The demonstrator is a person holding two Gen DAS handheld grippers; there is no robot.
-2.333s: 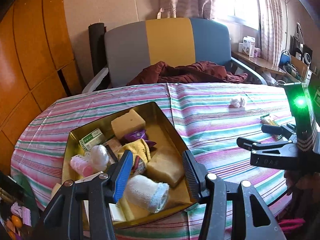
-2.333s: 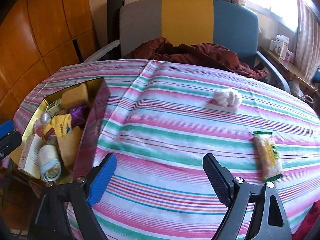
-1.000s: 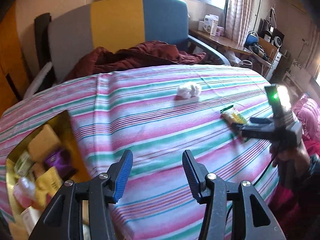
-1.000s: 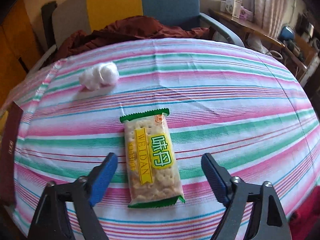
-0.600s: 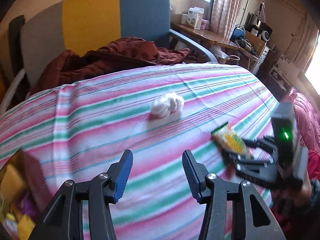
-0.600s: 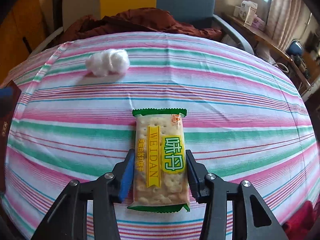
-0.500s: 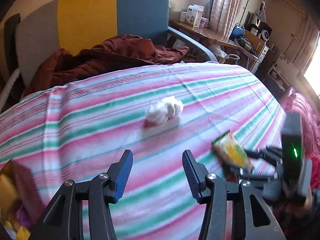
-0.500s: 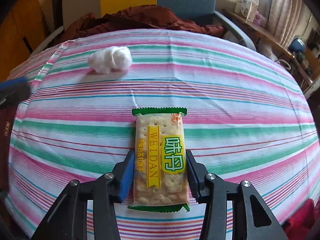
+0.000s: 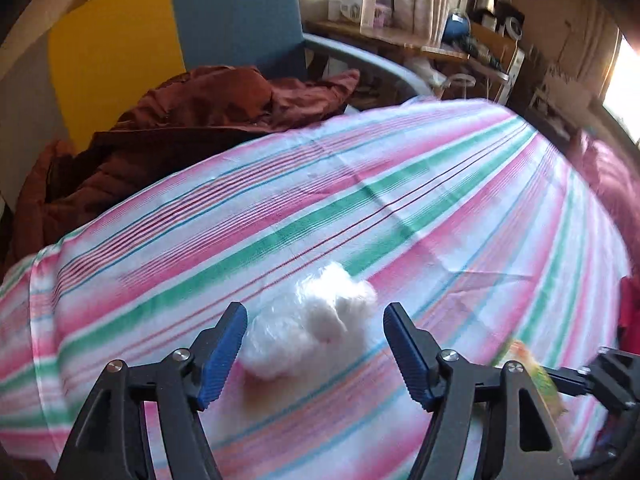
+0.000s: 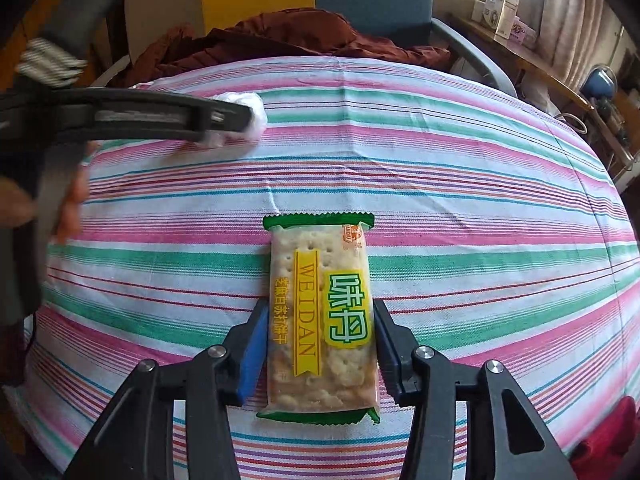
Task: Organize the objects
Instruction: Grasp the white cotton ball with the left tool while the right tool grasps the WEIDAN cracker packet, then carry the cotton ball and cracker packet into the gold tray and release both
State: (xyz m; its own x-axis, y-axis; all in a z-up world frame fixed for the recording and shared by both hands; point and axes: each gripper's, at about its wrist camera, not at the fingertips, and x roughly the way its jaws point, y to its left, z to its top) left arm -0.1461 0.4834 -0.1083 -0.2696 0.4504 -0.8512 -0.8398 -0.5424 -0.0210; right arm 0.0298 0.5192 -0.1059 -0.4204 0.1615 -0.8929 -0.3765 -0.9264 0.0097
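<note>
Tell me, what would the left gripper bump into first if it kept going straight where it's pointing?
Most likely the white cotton ball. It lies on the striped tablecloth right between the left gripper's opening jaws, not yet pinched.

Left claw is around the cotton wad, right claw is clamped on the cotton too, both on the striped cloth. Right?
Not quite. The right claw is clamped on the cracker packet, as the right wrist view shows. The left claw, jaws opening, is around the cotton wad on the striped cloth.
</note>
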